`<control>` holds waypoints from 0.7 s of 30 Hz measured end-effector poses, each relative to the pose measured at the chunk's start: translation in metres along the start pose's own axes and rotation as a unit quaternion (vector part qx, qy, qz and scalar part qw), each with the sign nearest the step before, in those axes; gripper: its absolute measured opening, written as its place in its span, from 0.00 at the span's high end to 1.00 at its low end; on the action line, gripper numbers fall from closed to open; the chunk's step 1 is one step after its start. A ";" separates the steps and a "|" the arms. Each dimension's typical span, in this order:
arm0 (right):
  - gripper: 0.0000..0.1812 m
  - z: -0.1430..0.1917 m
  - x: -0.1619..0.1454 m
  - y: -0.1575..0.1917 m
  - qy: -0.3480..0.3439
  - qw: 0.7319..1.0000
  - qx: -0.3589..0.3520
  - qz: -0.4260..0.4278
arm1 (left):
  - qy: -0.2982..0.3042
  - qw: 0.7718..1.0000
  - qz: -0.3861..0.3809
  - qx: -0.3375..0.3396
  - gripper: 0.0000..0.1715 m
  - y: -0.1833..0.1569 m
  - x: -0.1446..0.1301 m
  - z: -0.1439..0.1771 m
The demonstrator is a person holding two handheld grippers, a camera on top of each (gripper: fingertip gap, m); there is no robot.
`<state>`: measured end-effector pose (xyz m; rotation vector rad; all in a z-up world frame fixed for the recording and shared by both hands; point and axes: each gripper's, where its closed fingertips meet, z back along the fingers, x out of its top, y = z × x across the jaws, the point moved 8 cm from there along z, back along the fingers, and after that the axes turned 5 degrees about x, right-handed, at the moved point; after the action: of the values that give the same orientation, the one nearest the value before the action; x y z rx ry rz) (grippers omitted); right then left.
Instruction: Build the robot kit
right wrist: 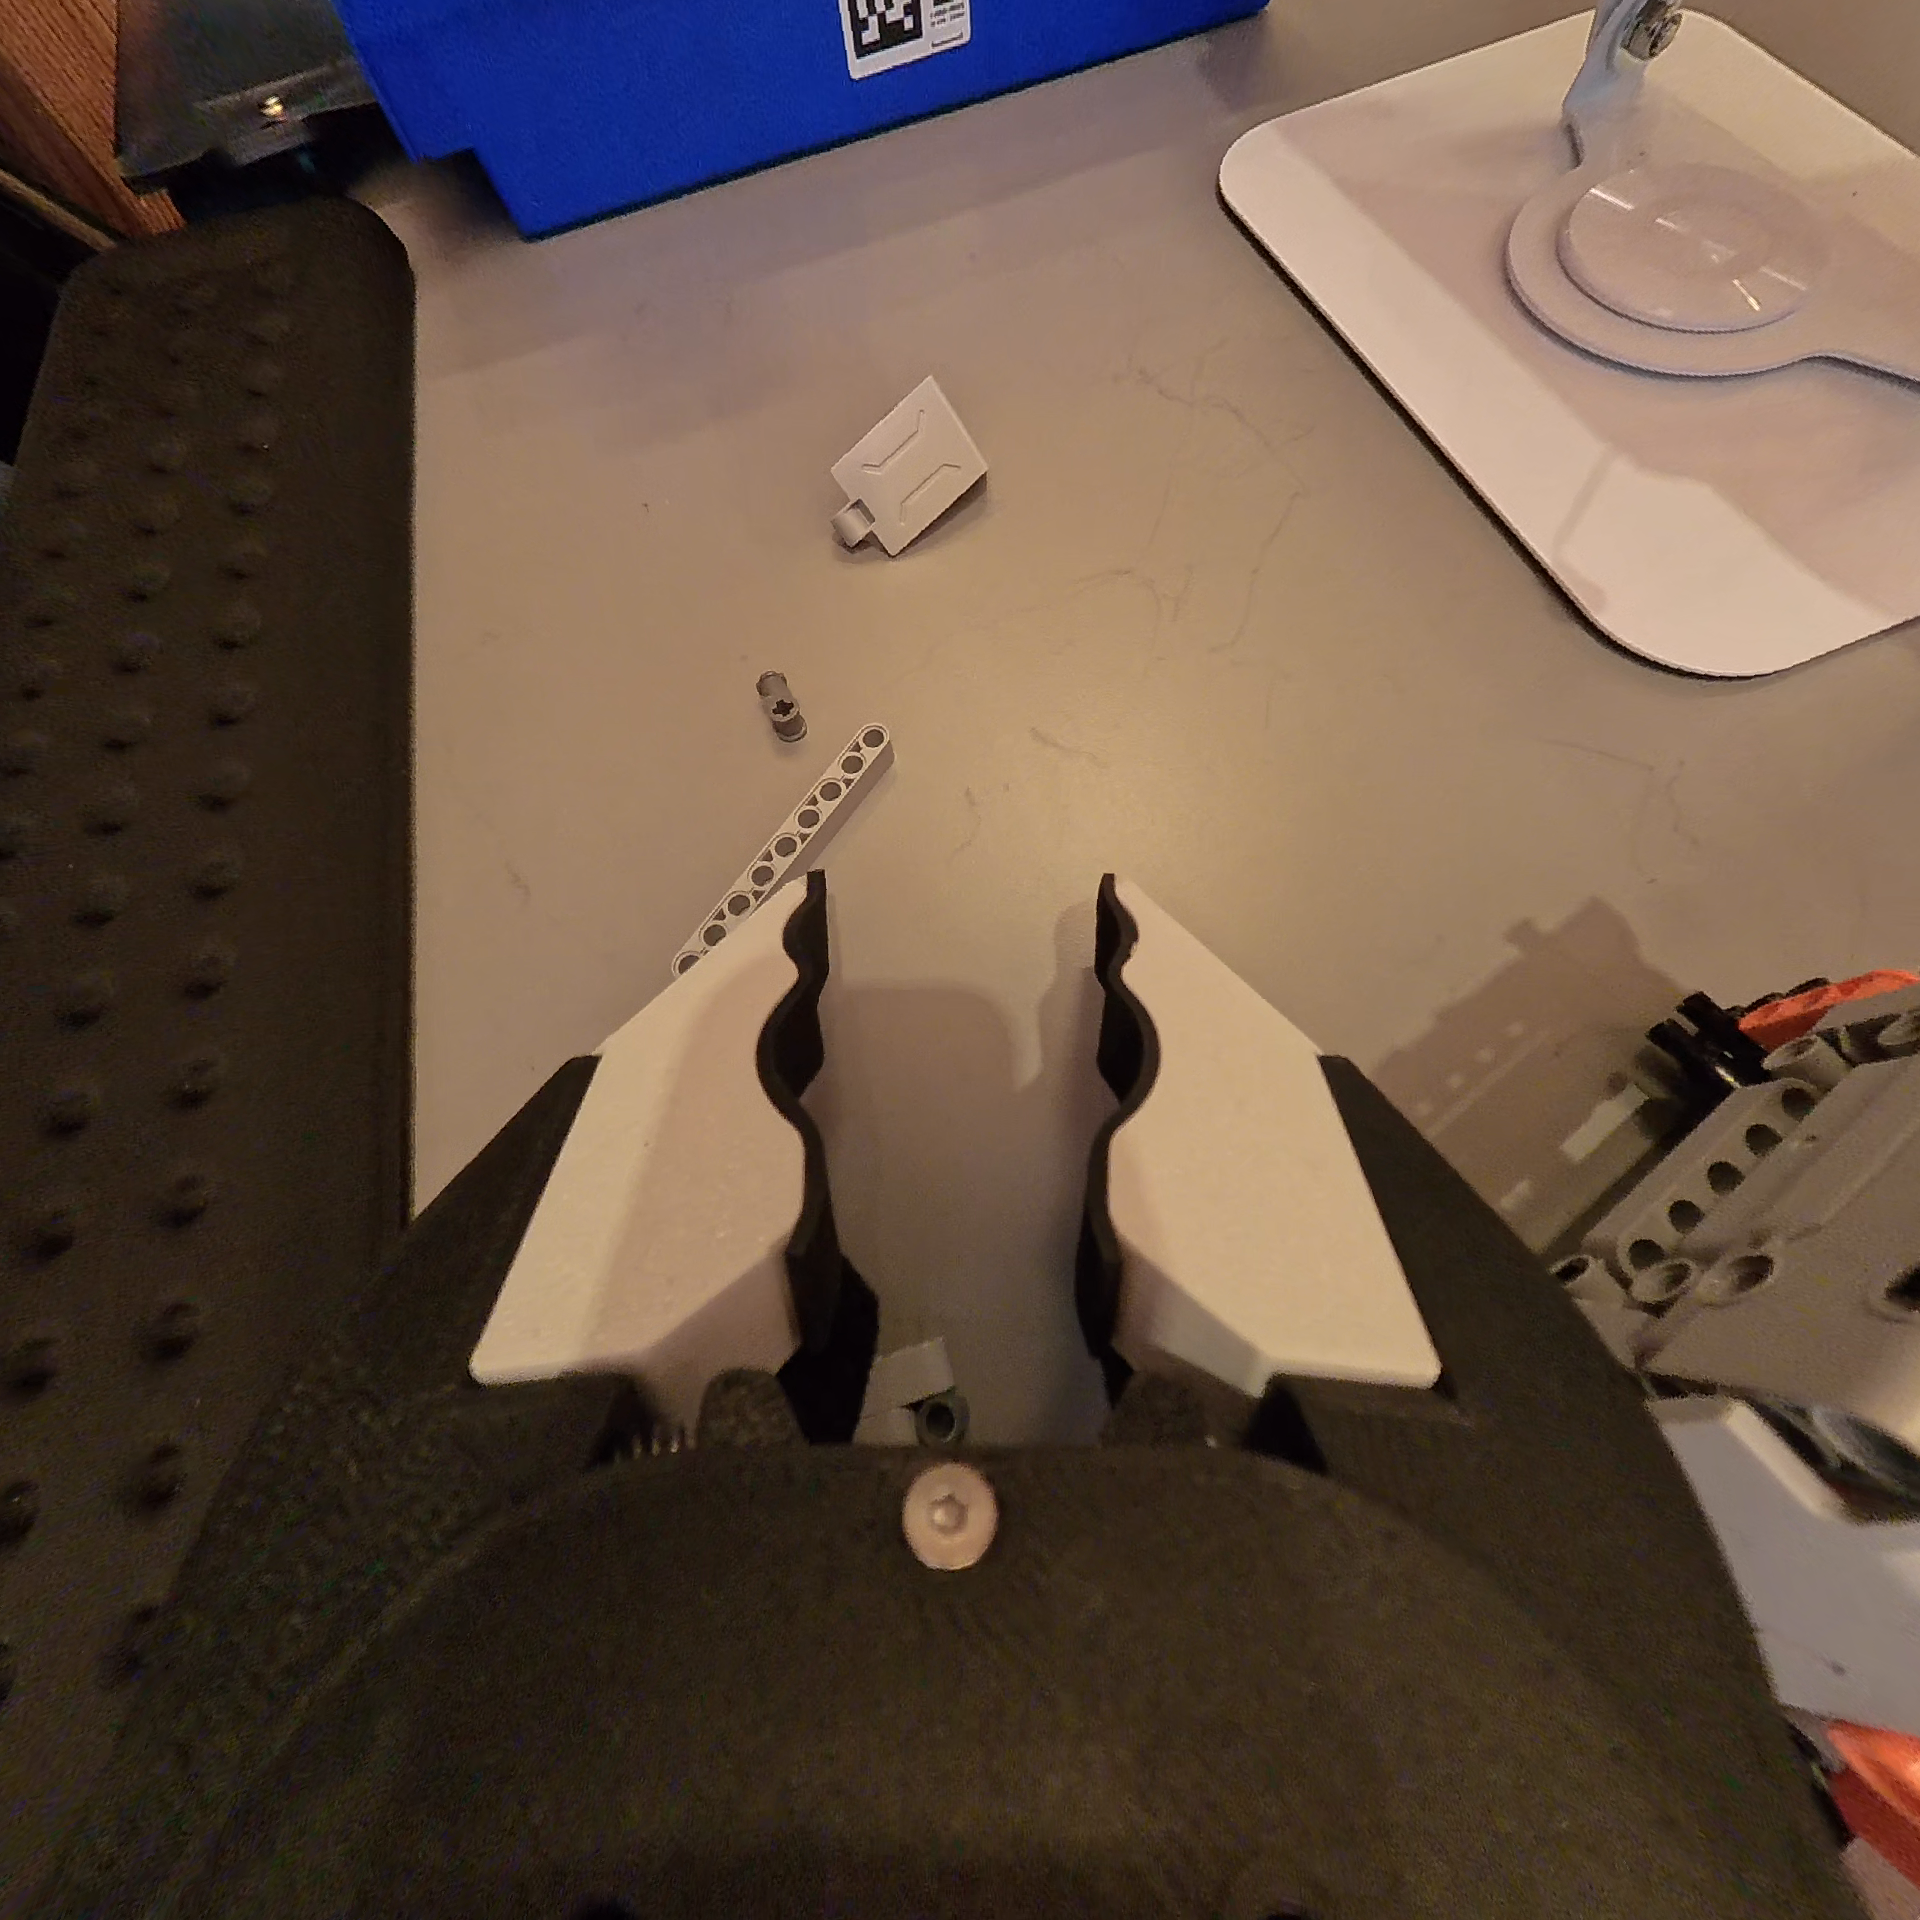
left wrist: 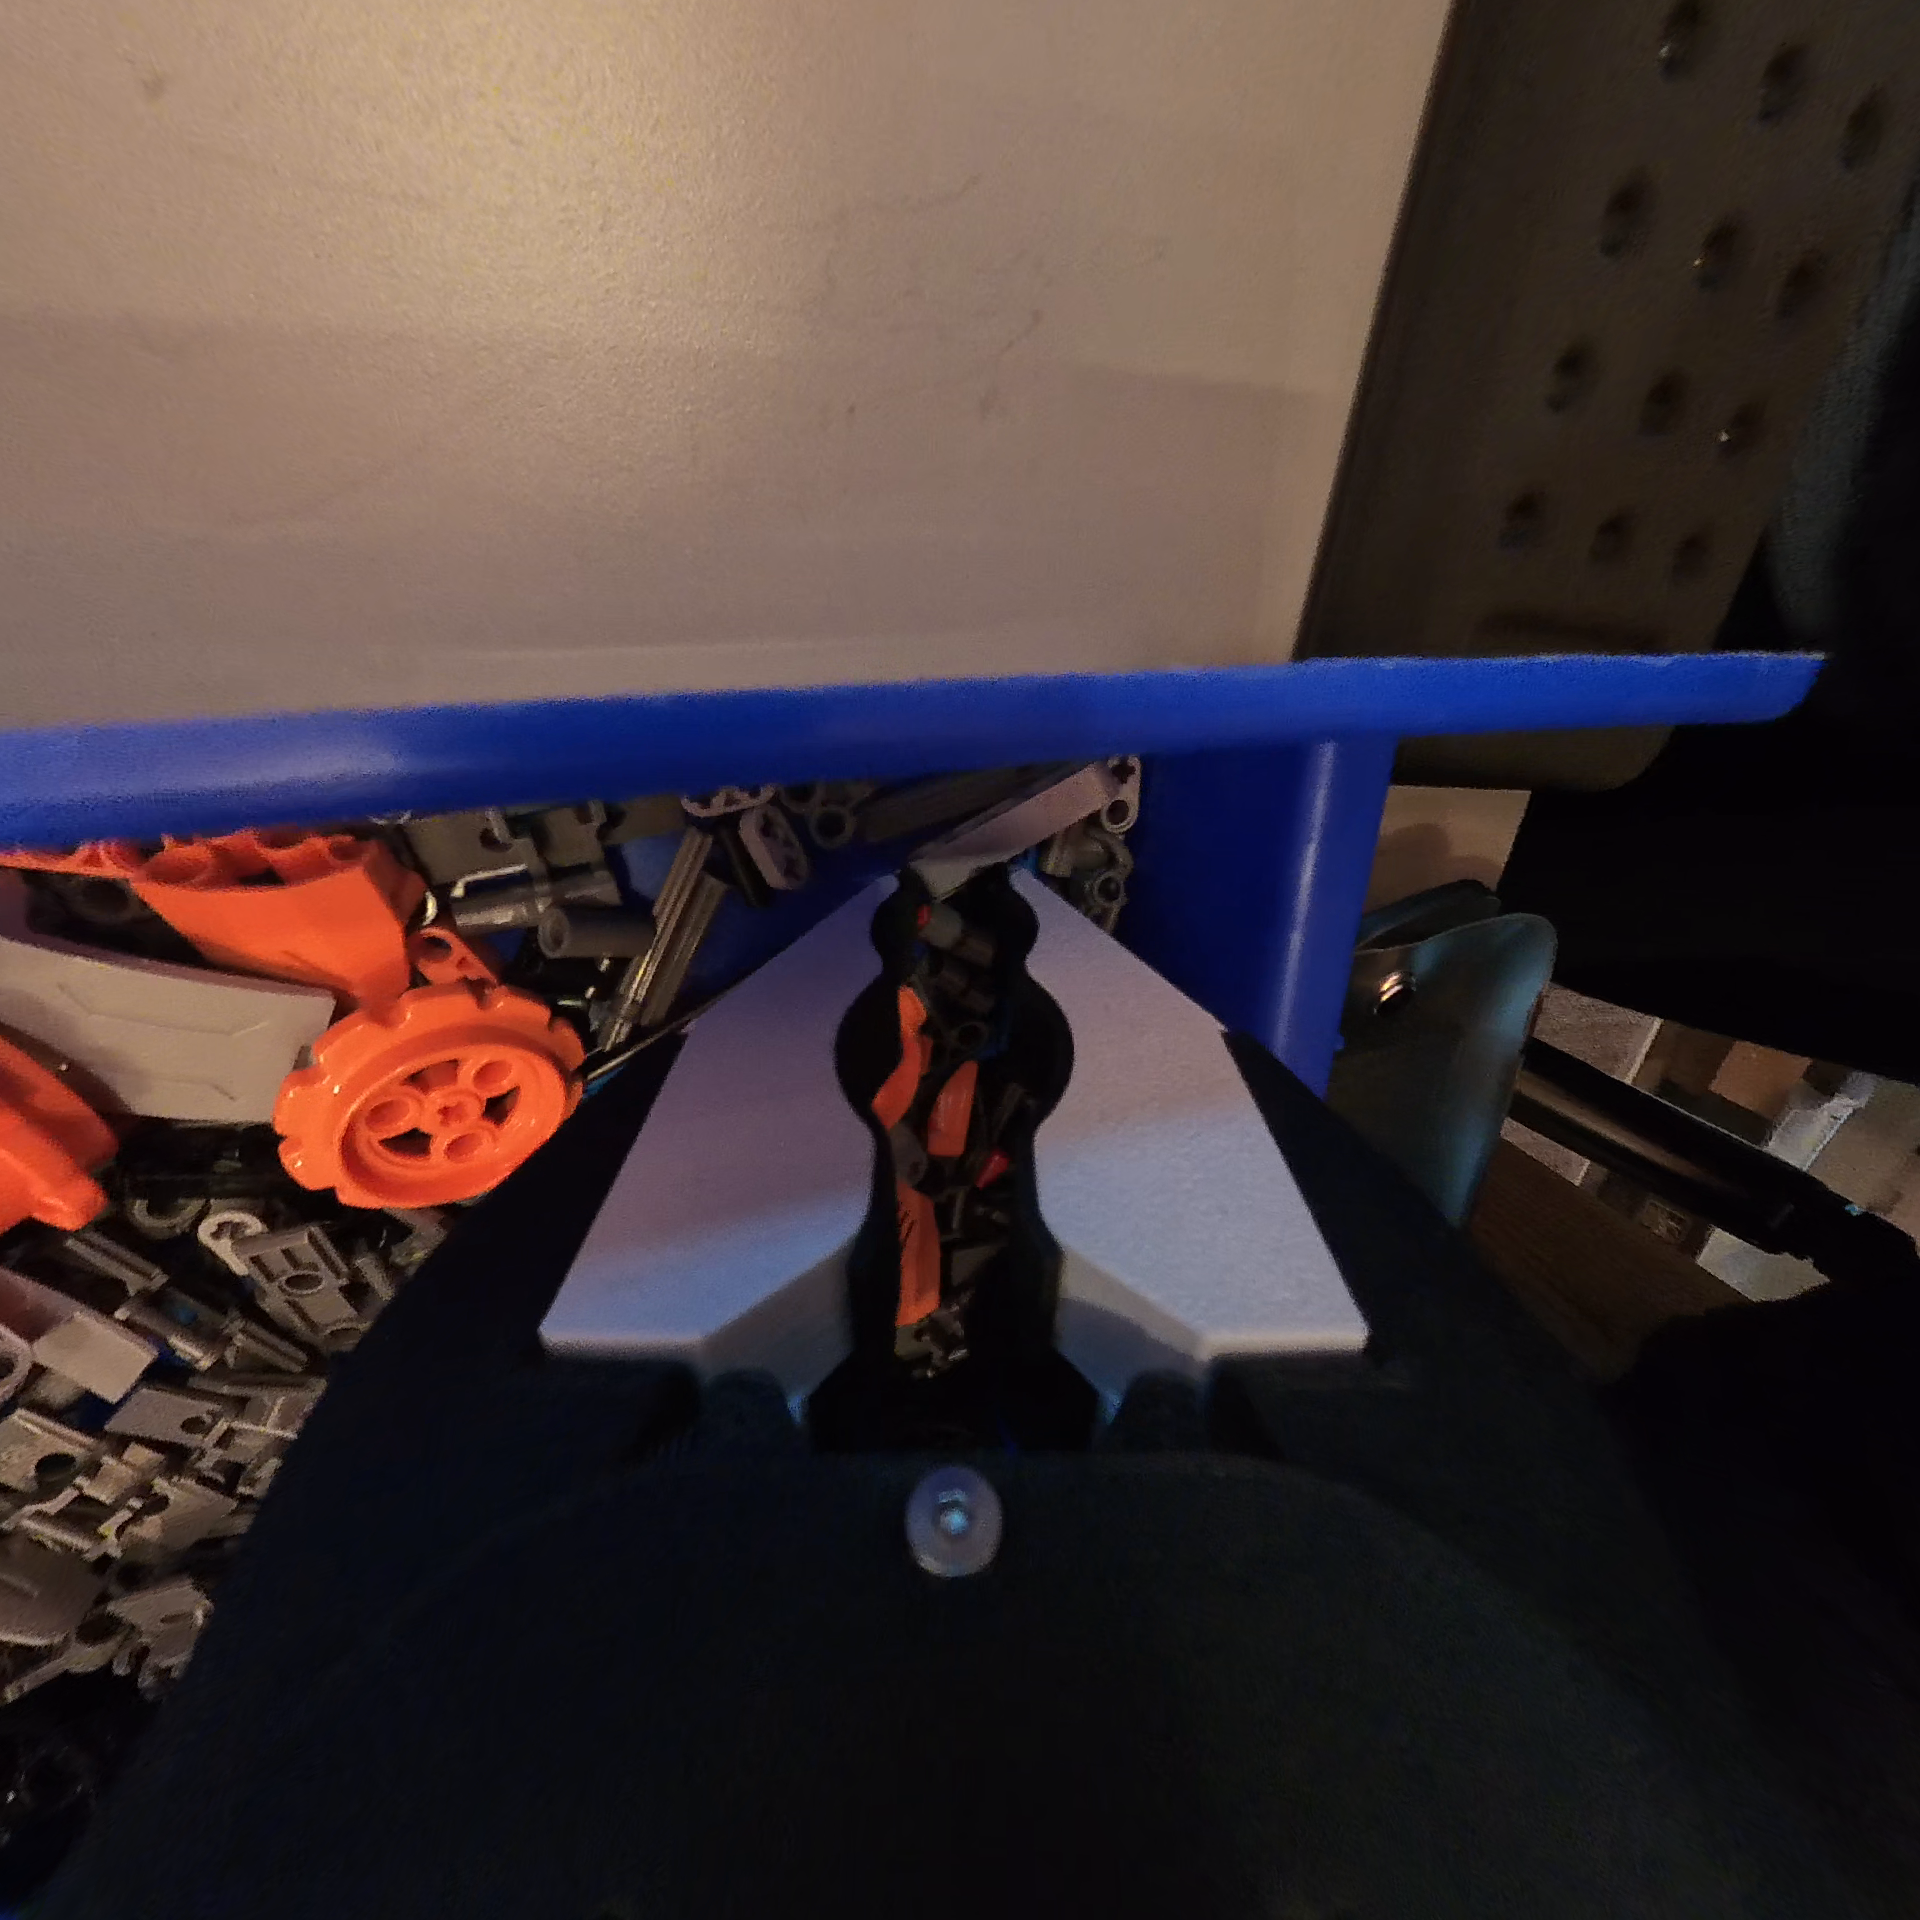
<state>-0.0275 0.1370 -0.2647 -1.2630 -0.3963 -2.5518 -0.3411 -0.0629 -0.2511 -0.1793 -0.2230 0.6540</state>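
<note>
Left gripper [left wrist: 954, 883]: dark body fills the lower frame of the left wrist view; pale fingers [left wrist: 748, 1122] reach down into the blue bin, jaws drawn narrow with the tips almost together; whether they pinch a piece cannot be told
Blue bin [left wrist: 727, 743]: its rim crosses the frame above the left fingertips; packed with grey and orange building pieces
Orange wheel [left wrist: 436, 1101]: lies on the heap, left of the left gripper
Grey panel in bin [left wrist: 156, 1023]: just left of the orange wheel, touching it
Right gripper [right wrist: 961, 894]: hovers over the grey table [right wrist: 1299, 831], jaws wide apart, nothing between them
Holed grey beam [right wrist: 800, 831]: flat on the table, its near end hidden behind the right gripper's left finger
Small grey connector [right wrist: 781, 709]: just beyond the beam's far end
Square grey panel [right wrist: 909, 462]: farther off on the table, apart from both
Grey-and-orange assembly [right wrist: 1745, 1174]: at the right edge, beside the right gripper
White stand base [right wrist: 1621, 416]: far right corner of the table
Black studded mat [right wrist: 197, 727]: along the table's left side
</note>
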 end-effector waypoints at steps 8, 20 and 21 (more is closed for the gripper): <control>0.72 0.000 0.000 0.000 0.001 1.000 -0.001 0.001 | -0.019 1.000 -0.001 0.000 1.00 -0.002 -0.003 0.006; 0.72 0.001 0.000 0.000 0.000 1.000 -0.001 0.002 | -0.019 0.999 -0.028 -0.011 0.95 -0.010 0.000 0.001; 0.72 0.001 0.000 0.000 0.000 1.000 -0.002 0.003 | -0.020 0.999 -0.027 -0.015 0.95 -0.010 -0.001 0.002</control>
<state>-0.0266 0.1371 -0.2638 -1.2644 -0.3866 -2.5492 -0.3367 -0.0711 -0.2471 -0.1878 -0.2755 0.6003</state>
